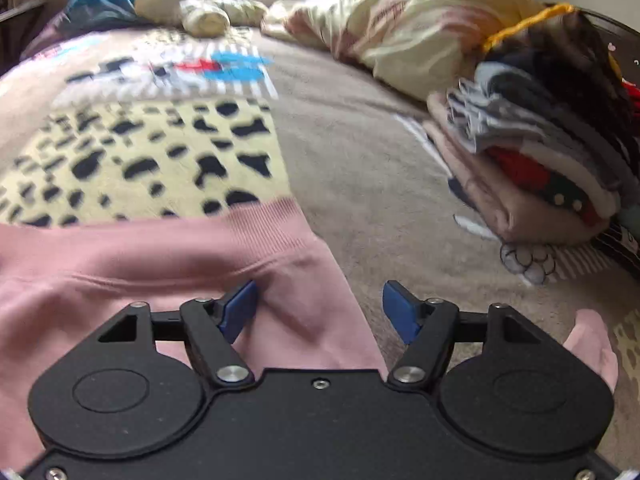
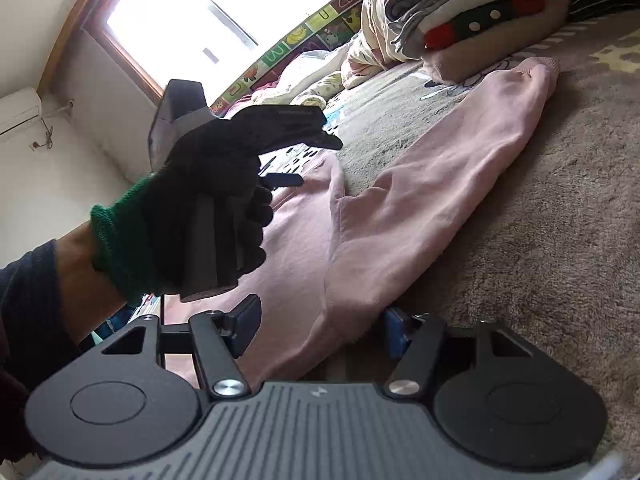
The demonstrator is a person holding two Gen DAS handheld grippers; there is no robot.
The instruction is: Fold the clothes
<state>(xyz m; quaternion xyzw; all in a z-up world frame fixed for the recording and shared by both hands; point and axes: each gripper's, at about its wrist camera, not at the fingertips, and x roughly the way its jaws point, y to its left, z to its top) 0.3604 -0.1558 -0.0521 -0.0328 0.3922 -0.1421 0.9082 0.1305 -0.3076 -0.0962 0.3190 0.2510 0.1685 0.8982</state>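
The sweatshirt (image 1: pixel 168 264) lies on the blanket (image 1: pixel 360 168), filling the lower left of the left wrist frame. The stack of folded clothes (image 1: pixel 540 152) sits on the blanket at the right edge. The pillow (image 1: pixel 420 28) lies behind it, upper right.

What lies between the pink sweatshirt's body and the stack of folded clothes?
In the left wrist view, only bare brown blanket separates the pink sweatshirt from the stack of folded clothes.
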